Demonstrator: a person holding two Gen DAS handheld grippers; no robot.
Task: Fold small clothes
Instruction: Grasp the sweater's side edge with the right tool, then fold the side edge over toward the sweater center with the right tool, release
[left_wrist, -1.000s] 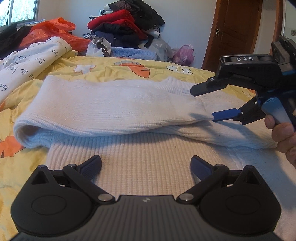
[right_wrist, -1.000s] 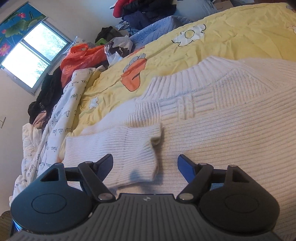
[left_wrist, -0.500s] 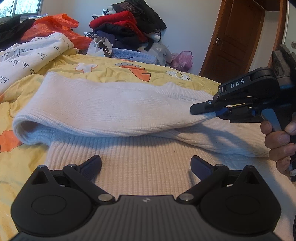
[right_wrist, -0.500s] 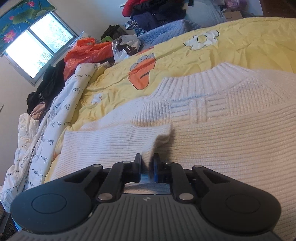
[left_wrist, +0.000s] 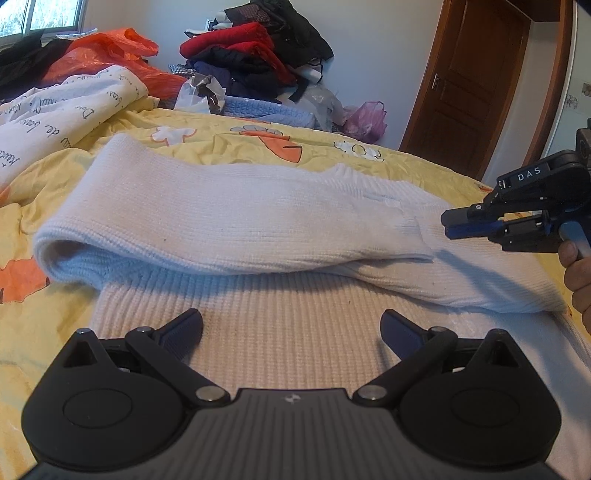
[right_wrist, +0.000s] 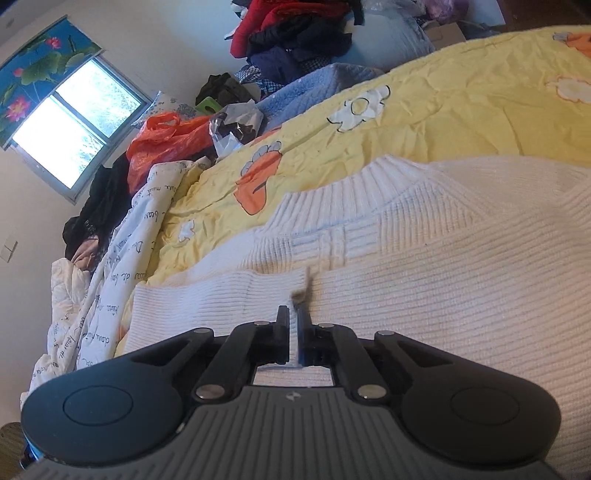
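A cream ribbed knit sweater (left_wrist: 280, 314) lies flat on the yellow bedspread (left_wrist: 221, 136). Its left sleeve (left_wrist: 221, 218) is folded across the chest, the cuff (left_wrist: 417, 236) ending right of centre. My left gripper (left_wrist: 291, 330) is open and empty, low over the sweater's lower body. My right gripper (left_wrist: 448, 225) is shut, just right of the cuff and apart from it in the left wrist view. In the right wrist view the right gripper (right_wrist: 293, 321) is closed, the sleeve cuff (right_wrist: 221, 299) lying right before it; I see no cloth held between the jaws.
A heap of red, black and navy clothes (left_wrist: 255, 55) and an orange plastic bag (left_wrist: 110, 51) sit at the far side of the bed. A white printed quilt (left_wrist: 48, 114) lies at the left. A brown door (left_wrist: 476, 81) stands at the back right.
My right gripper went from open to shut near the sleeve cuff, then drew back to the right, clear of the cuff. The left gripper stayed open and nearly still.
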